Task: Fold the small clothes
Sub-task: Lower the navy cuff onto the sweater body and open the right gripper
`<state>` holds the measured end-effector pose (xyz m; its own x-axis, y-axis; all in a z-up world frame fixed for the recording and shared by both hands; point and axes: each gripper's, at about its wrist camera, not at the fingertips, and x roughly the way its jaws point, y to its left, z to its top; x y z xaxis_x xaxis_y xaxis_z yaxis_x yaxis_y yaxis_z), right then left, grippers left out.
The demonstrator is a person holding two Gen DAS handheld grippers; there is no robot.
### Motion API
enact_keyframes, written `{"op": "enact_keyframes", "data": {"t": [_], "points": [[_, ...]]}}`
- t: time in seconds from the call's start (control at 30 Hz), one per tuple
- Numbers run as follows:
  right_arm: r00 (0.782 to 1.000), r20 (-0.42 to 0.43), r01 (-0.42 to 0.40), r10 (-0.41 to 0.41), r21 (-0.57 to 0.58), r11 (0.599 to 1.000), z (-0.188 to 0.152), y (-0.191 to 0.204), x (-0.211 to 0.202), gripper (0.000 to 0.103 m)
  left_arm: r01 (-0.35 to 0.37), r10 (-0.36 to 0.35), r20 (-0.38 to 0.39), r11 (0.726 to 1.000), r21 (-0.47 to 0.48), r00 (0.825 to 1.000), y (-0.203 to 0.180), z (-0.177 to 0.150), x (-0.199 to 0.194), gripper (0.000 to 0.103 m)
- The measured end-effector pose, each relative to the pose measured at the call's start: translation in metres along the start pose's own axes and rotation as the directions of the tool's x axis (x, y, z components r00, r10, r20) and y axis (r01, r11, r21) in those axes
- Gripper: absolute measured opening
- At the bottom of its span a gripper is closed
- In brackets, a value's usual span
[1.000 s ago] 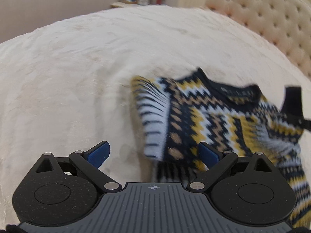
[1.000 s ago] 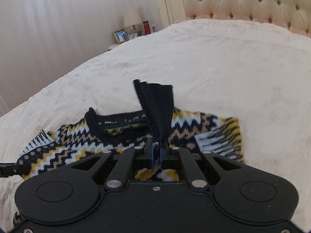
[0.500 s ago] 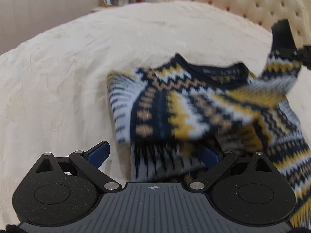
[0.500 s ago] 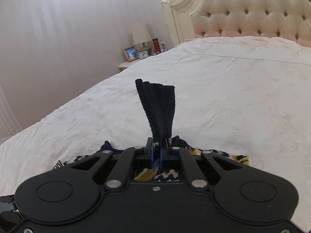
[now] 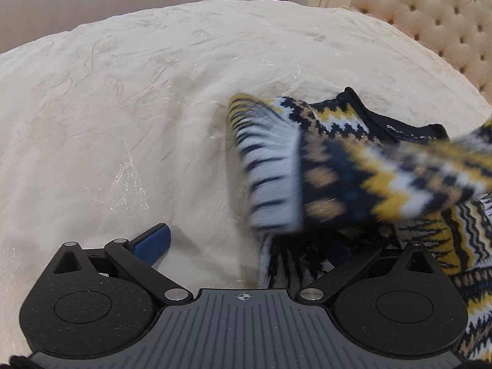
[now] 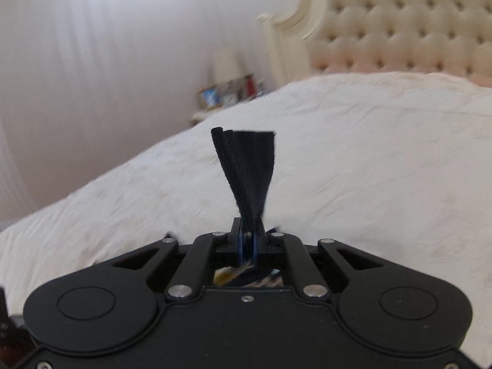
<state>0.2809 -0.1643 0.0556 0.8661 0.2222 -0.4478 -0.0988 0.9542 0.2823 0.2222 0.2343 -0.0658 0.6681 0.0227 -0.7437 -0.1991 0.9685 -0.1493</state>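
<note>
The right gripper [image 6: 247,230] is squeezed tight on a black edge of the sweater [image 5: 353,169], and that black bit sticks up past its tips. The sweater is dark blue, yellow and white with zigzags; part of it is lifted up and blurry, and the rest lies on the white bed [image 5: 123,107]. The left gripper [image 5: 246,243] is wide open with nothing pinched, one blue finger [image 5: 152,243] over the bed and the other hidden under the sweater
</note>
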Motion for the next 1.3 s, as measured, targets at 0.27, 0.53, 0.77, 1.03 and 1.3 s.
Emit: {"op": "enact_keyframes", "data": {"t": [0.27, 0.53, 0.77, 1.03, 1.3], "points": [[0.962, -0.268, 0.08, -0.058, 0.072, 0.994, -0.068, -0.043, 0.035, 0.023, 0.003, -0.003, -0.018, 1.0, -0.003, 1.0, 0.0, 0.001, 0.001, 0.103], [0.959, -0.269, 0.118, -0.084, 0.112, 0.987, -0.092, -0.057, 0.029, 0.026, 0.053, -0.053, -0.097, 0.999, -0.003, 0.994, 0.012, 0.01, -0.002, 0.103], [0.964, -0.222, 0.157, -0.145, 0.039, 0.987, -0.088, -0.055, 0.009, 0.041, -0.089, 0.088, -0.044, 0.995, -0.035, 0.995, 0.038, 0.019, -0.022, 0.102], [0.971, -0.064, 0.223, -0.229, -0.09, 0.971, -0.089, -0.036, -0.016, 0.069, -0.126, 0.12, 0.224, 0.992, 0.014, 0.967, 0.006, 0.029, -0.056, 0.102], [0.981, -0.072, 0.166, -0.179, -0.155, 0.974, -0.096, -0.019, -0.006, 0.071, -0.097, 0.054, 0.184, 0.968, 0.231, 0.981, -0.033, 0.019, -0.025, 0.102]]}}
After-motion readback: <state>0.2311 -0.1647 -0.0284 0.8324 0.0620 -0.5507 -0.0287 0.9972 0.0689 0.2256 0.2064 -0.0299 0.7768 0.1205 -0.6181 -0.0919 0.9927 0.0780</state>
